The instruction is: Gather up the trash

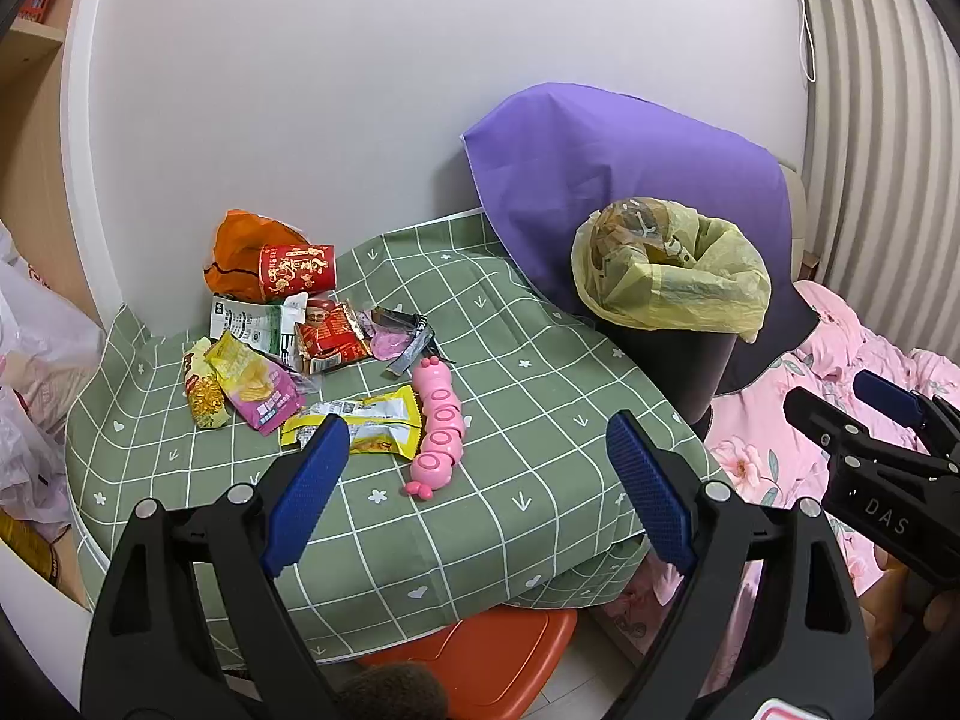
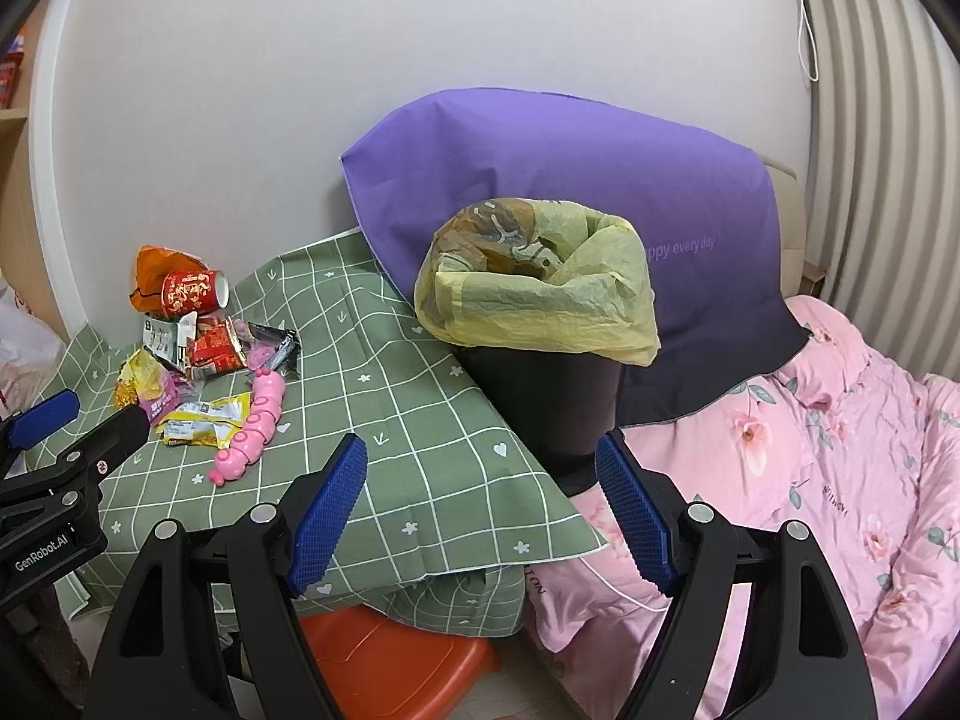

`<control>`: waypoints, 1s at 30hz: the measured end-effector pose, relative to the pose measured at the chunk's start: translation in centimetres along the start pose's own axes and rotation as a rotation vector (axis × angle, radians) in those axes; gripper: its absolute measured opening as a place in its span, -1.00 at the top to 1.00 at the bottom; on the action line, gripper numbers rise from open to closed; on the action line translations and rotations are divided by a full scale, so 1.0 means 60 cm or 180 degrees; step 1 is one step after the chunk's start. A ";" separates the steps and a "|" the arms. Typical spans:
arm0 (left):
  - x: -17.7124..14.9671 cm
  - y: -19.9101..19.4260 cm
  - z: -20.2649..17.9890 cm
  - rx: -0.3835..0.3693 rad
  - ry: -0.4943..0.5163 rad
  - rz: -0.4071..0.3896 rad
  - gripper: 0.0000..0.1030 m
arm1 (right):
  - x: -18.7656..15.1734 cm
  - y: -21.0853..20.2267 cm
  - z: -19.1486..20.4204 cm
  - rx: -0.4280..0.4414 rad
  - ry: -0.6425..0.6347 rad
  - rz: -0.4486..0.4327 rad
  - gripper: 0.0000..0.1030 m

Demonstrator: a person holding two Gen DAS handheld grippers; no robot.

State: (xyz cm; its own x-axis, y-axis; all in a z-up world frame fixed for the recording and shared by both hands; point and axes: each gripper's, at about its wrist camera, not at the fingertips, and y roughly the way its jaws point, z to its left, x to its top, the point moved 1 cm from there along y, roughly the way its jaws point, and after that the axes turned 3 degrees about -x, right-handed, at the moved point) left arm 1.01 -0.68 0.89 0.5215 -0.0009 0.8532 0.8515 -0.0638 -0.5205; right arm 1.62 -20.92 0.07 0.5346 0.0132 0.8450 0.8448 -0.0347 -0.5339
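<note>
We've grabbed nothing yet: both tongs, left (image 1: 477, 468) and right (image 2: 480, 495), gape wide (empty). Snack wrappers (image 1: 312, 348) sit at the bench's far-left corner; next, reach them, then the lined bin (image 2: 540, 324).

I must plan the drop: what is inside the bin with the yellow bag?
The bin holds only its yellow bag; brownish shapes show through the film. The bottom is hidden.

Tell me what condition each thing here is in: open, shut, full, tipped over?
Left gripper: jaws open, empty.
Right gripper: jaws open, empty.
Bin: upright, yellow liner folded over rim.
Red cup: lying on its side.
Yellow wrapper: torn open, flat.
Pink toy: lying flat.
</note>
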 end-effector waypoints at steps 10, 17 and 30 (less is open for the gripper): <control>0.002 0.001 -0.003 -0.0007 0.0005 -0.0005 -0.62 | -0.001 0.000 0.002 0.0010 0.0014 0.0004 -0.45; -0.001 0.001 -0.001 -0.0009 0.0005 -0.0003 -0.62 | 0.001 -0.002 0.006 0.0020 0.0011 0.0011 -0.45; -0.006 0.002 0.004 -0.0007 -0.0001 -0.0010 -0.62 | 0.001 0.002 0.009 0.0086 0.0010 0.0014 -0.45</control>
State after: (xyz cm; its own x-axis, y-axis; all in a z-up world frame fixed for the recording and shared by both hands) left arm 0.95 -0.47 0.50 0.5189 -0.0004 0.8548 0.8529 -0.0660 -0.5178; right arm 1.77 -20.41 0.04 0.5382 0.0100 0.8428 0.8428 -0.0076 -0.5382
